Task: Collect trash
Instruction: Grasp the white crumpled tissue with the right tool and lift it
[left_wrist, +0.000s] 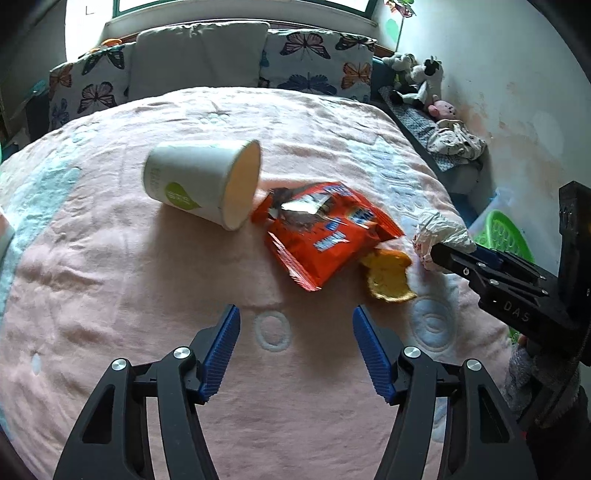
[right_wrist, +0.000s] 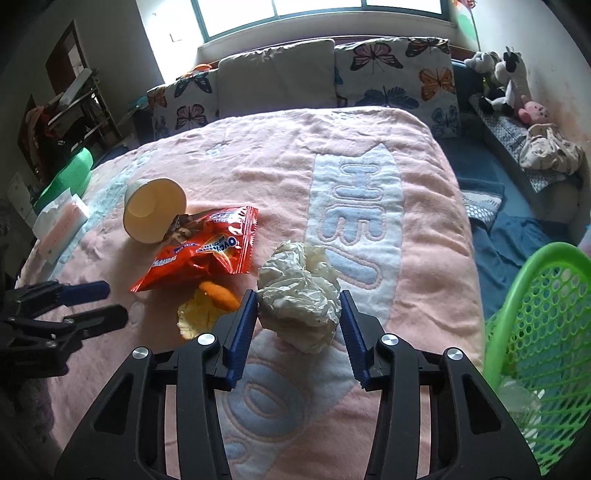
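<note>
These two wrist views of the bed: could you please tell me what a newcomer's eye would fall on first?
Probably the crinkled orange-red foil snack bag in the middle of the pink quilted blanket, with a tipped white paper cup at its far end. Just right of the bag, the right gripper closes around a crumpled white paper wad. A green mesh plastic basket waits at the bed's right edge.

On the pink blanket (left_wrist: 110, 277), a white paper cup (left_wrist: 201, 184) is seen lying on its side, its mouth just beside an orange snack bag (left_wrist: 325, 240), at whose near right corner a yellow-orange peel (left_wrist: 388, 275) is found. The left gripper (left_wrist: 295, 350) is held with jaws apart over bare blanket, nearer than the bag. At the right, crumpled white paper (left_wrist: 437, 230) is met by the right gripper (left_wrist: 447, 254), whose jaws cannot be judged here.
</note>
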